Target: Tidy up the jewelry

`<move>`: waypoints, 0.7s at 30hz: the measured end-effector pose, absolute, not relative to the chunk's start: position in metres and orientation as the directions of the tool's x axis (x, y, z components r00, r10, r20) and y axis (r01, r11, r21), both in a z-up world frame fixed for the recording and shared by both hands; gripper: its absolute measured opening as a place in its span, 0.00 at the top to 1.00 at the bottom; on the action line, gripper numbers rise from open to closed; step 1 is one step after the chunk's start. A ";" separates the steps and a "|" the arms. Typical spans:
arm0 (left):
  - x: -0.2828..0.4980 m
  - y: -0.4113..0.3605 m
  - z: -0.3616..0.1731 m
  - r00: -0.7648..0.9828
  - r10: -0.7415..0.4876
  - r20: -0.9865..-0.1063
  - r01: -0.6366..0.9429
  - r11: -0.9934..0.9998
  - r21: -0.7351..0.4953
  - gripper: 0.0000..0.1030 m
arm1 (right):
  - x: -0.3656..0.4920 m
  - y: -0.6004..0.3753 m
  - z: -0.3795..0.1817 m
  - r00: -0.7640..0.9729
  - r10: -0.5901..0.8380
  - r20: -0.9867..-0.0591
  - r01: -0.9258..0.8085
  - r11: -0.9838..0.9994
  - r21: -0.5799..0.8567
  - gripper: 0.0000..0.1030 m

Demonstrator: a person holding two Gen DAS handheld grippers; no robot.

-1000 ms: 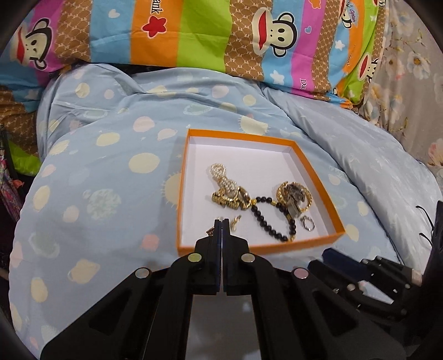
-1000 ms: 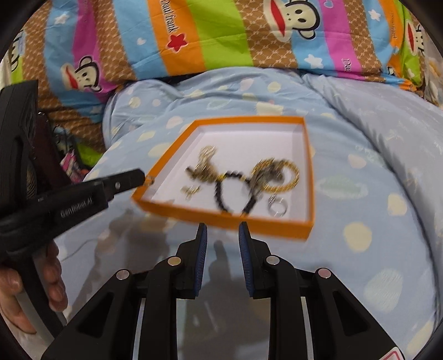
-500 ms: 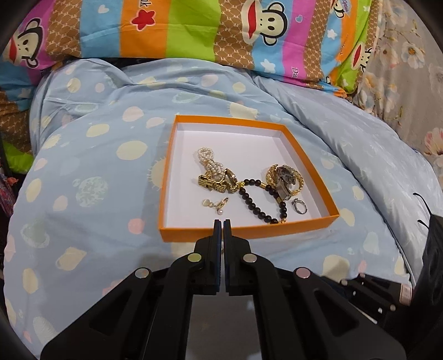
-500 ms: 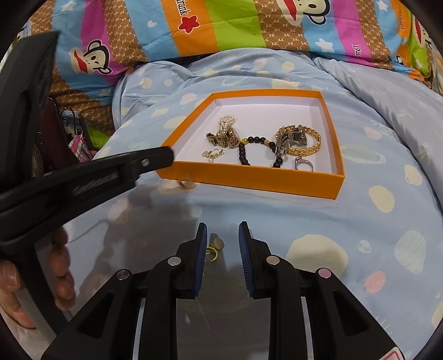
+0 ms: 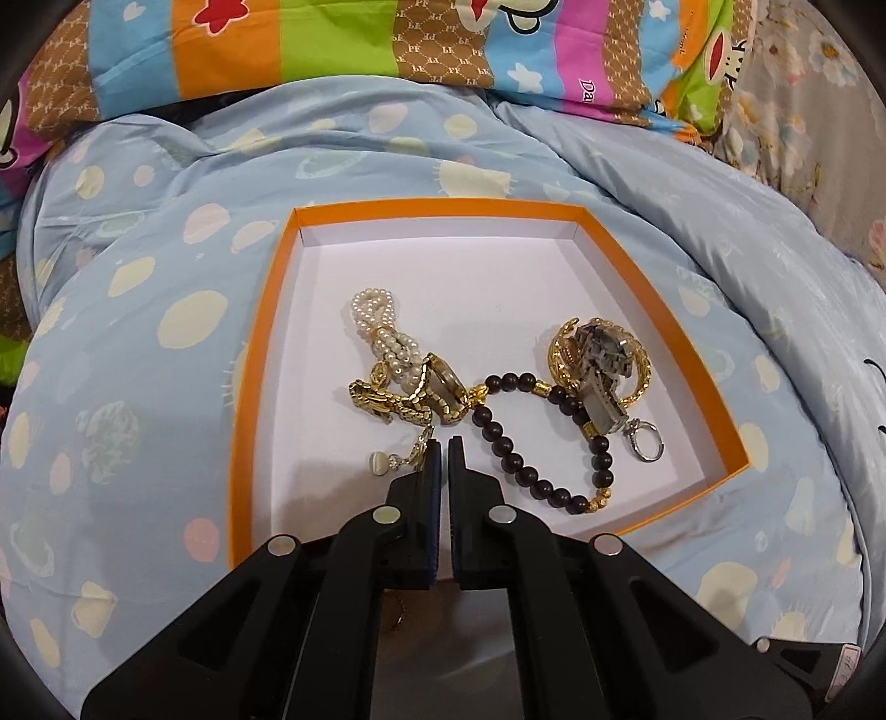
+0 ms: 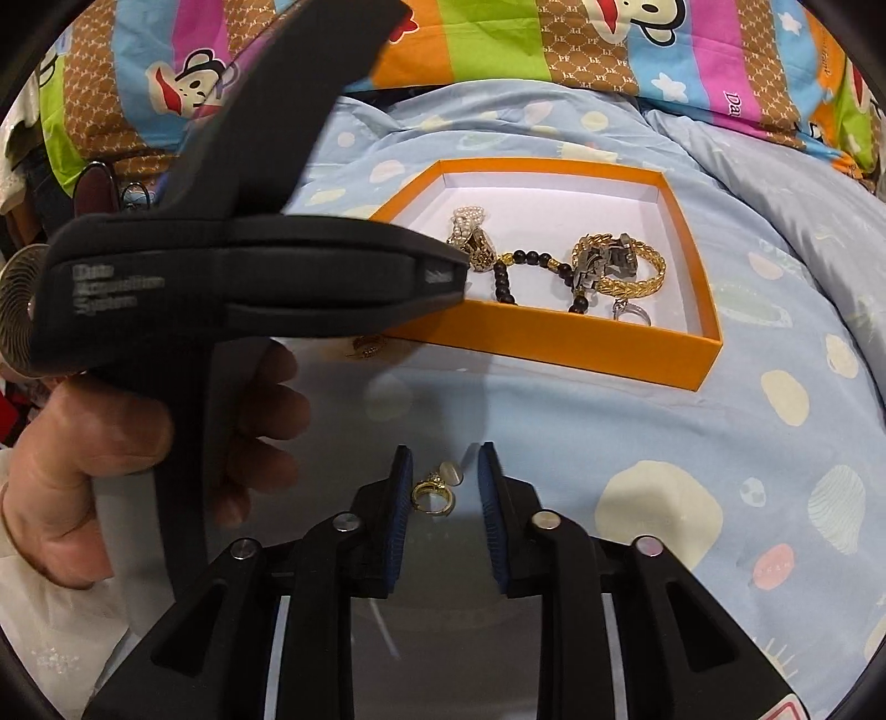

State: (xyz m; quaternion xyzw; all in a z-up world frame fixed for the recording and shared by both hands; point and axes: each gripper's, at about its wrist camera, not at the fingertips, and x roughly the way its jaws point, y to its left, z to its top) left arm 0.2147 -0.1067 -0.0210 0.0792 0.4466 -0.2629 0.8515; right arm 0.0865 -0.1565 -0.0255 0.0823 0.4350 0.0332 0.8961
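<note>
An orange box point(image 5: 260, 354) with a white inside lies on the blue quilt and holds a pearl strand point(image 5: 382, 332), a gold watch point(image 5: 421, 393), a dark bead bracelet point(image 5: 515, 459), a gold bangle with a metal clasp point(image 5: 598, 360), a silver ring point(image 5: 645, 443) and a small pearl earring point(image 5: 387, 459). My left gripper point(image 5: 442, 443) is shut and empty, its tips over the box beside the earring. My right gripper point(image 6: 446, 471) is open, low over the quilt in front of the box point(image 6: 554, 343), with a gold ring point(image 6: 434, 495) lying between its fingers.
A small gold piece point(image 6: 368, 346) lies on the quilt by the box's near left corner. The left gripper's body and the hand holding it point(image 6: 166, 387) fill the left of the right wrist view. Striped monkey-print bedding point(image 5: 387, 39) lies behind.
My left gripper has moved forward over the box's front wall, still shut. My right gripper has come down closer to the gold ring, which now lies between its fingers.
</note>
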 end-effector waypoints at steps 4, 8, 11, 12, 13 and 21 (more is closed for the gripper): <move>0.213 -0.104 -0.015 0.466 -0.398 -0.790 0.519 0.846 -0.120 1.00 | 0.084 -0.160 -0.023 0.630 0.134 -0.765 0.020 0.982 0.188 0.87; 0.198 -0.092 0.010 0.511 -0.429 -0.745 0.518 0.845 -0.130 1.00 | 0.078 -0.165 -0.015 0.653 0.120 -0.748 0.035 0.981 0.189 0.87; 0.178 -0.070 0.032 0.539 -0.455 -0.709 0.515 0.844 -0.149 1.00 | 0.067 -0.171 -0.004 0.674 0.114 -0.730 0.045 0.980 0.195 0.87; 0.169 -0.061 0.037 0.544 -0.460 -0.702 0.513 0.844 -0.156 1.00 | 0.063 -0.173 -0.001 0.679 0.113 -0.725 0.049 0.979 0.198 0.87; 0.160 -0.054 0.040 0.546 -0.465 -0.697 0.514 0.843 -0.161 1.00 | 0.060 -0.176 0.002 0.683 0.110 -0.722 0.054 0.978 0.199 0.87; 0.106 -0.023 0.002 0.484 -0.428 -0.764 0.490 0.855 -0.168 1.00 | 0.039 -0.179 -0.002 0.667 0.106 -0.737 0.083 0.973 0.215 0.87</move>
